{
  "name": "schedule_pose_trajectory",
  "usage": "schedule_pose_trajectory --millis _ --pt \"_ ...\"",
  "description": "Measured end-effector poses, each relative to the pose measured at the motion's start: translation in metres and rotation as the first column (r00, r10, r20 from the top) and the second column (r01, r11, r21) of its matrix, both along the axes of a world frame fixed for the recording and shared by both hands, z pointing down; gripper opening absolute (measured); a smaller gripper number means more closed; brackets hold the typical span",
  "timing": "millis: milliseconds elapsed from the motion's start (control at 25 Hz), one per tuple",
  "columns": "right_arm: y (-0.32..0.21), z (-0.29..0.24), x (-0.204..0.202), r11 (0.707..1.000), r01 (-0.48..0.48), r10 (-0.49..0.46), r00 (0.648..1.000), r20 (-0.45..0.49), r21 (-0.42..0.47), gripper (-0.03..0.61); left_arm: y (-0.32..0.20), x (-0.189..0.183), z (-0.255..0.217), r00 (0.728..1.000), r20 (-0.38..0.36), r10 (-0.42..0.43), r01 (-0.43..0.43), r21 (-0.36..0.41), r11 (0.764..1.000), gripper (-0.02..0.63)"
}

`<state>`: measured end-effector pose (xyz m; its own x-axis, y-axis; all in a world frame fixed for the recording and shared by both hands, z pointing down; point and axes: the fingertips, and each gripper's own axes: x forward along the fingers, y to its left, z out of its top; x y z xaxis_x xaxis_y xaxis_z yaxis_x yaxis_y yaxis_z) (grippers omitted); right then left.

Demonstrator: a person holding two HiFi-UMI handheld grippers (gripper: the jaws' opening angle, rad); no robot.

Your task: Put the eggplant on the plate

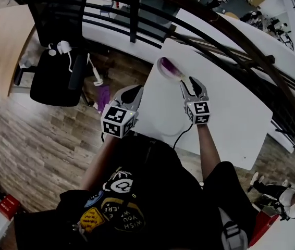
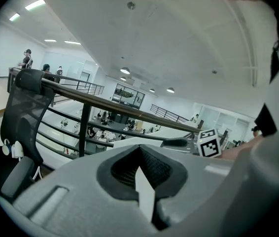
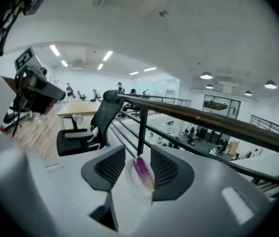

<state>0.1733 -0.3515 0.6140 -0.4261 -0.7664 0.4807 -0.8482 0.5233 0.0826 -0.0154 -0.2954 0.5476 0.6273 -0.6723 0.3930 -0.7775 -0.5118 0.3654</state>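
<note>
One eggplant (image 1: 169,66), already on the plate (image 1: 161,72)
Right tongs (image 1: 188,83) released, left tongs (image 1: 136,91) clenched, both empty; task looks done, so next, back off the counter (image 1: 231,113).

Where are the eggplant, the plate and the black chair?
eggplant (image 3: 144,172), right gripper view, its purple middle.
plate (image 3: 130,178), right gripper view, bare left part.
black chair (image 1: 53,79), head view, its seat.
</note>
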Motion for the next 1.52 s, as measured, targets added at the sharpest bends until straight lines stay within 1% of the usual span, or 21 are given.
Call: schedule_pose_trajectory --millis 40,120,240,280,320,400,440,520,680,800,1040,1280,1520 --pt "0.014 -0.017 0.003 0.998 -0.046 0.044 0.998 0.040 0.034 0.154 0.001 0.004 -0.005 1.000 0.002 0.013 -0.013 0.021 1.000 0.003" --pt "0.040 -0.050 0.012 0.985 -0.144 0.132 0.984 0.123 0.094 0.120 0.003 0.013 -0.017 0.999 0.008 0.032 -0.033 0.076 0.997 0.003" --pt "0.076 -0.093 0.030 0.943 -0.292 0.253 0.942 0.222 0.162 0.062 0.007 0.027 -0.036 0.999 -0.001 0.040 -0.039 0.144 0.989 0.003" --pt "0.088 -0.105 0.037 0.924 -0.341 0.293 0.922 0.254 0.174 0.033 0.010 0.032 -0.042 0.999 -0.005 0.044 -0.042 0.163 0.986 0.003" --pt "0.099 -0.116 0.044 0.904 -0.388 0.330 0.900 0.285 0.179 0.017 0.012 0.037 -0.047 0.999 -0.006 0.050 -0.048 0.181 0.982 0.003" --pt "0.120 -0.130 0.056 0.869 -0.463 0.392 0.860 0.328 0.175 0.003 0.018 0.049 -0.055 0.998 -0.011 0.064 -0.061 0.209 0.976 0.005" --pt "0.130 -0.133 0.061 0.856 -0.487 0.414 0.846 0.336 0.171 0.003 0.021 0.056 -0.059 0.997 -0.016 0.073 -0.068 0.217 0.974 0.003" --pt "0.145 -0.132 0.065 0.844 -0.513 0.442 0.831 0.339 0.157 0.003 0.027 0.069 -0.065 0.995 -0.024 0.098 -0.090 0.226 0.970 0.005" --pt "0.162 -0.119 0.063 0.846 -0.519 0.454 0.822 0.344 0.122 0.002 0.040 0.091 -0.069 0.989 -0.005 0.147 -0.141 0.244 0.960 0.005" --pt "0.168 -0.117 0.058 0.855 -0.507 0.445 0.827 0.343 0.112 0.002 0.049 0.098 -0.069 0.988 0.009 0.151 -0.149 0.253 0.956 0.005" --pt "0.165 -0.121 0.053 0.878 -0.464 0.407 0.851 0.332 0.115 0.002 0.052 0.094 -0.070 0.993 0.021 0.115 -0.116 0.256 0.960 0.005" --pt "0.161 -0.120 0.046 0.890 -0.442 0.387 0.862 0.326 0.113 0.002 0.052 0.076 -0.069 0.998 0.022 0.064 -0.068 0.256 0.964 0.005" --pt "0.157 -0.117 0.042 0.901 -0.421 0.372 0.874 0.314 0.103 0.002 0.051 0.074 -0.068 0.998 0.014 0.054 -0.056 0.247 0.967 0.005"
